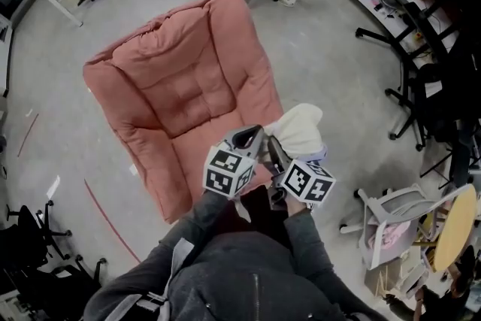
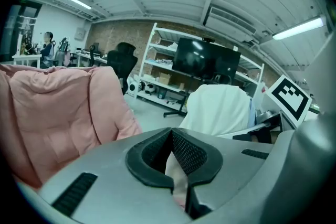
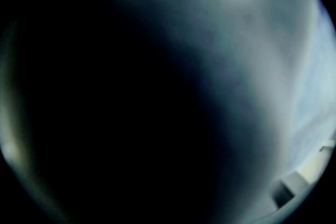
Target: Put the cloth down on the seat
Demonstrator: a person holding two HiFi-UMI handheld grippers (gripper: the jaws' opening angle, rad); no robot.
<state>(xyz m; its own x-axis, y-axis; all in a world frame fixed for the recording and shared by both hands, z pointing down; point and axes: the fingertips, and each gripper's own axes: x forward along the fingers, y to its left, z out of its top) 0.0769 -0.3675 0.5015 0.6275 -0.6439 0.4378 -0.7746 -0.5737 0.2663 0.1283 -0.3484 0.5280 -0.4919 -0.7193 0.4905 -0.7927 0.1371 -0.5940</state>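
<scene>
Almost the whole view is blocked by something right up against the lens: the left and centre are black, shading up and to the right into a blurred, pale grey-blue surface that looks like cloth. The claw's own jaws cannot be made out behind it. Only at the lower right corner does a sliver show, a light ledge beside a small dark square.
</scene>
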